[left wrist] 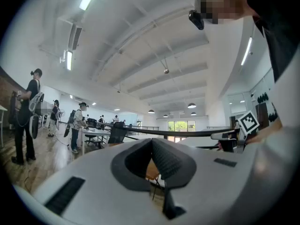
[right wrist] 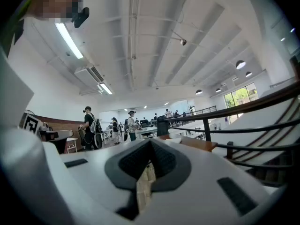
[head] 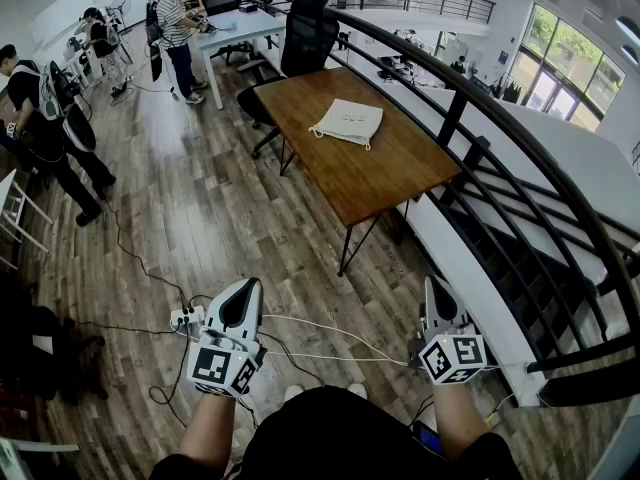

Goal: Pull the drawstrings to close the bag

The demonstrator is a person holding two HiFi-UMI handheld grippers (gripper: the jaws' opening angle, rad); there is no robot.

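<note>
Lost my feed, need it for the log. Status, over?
Left gripper and right gripper shut, empty. Drawstring bag lies on the wooden table ahead, untouched. Cables trail across the floor near the feet.

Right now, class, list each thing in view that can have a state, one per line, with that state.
left gripper: jaws shut, nothing between them, held level
right gripper: jaws shut, nothing between them, held level
drawstring bag: lying flat on the table, not gripped; mouth too small to judge
office chair: unoccupied, at the table's far end
</note>
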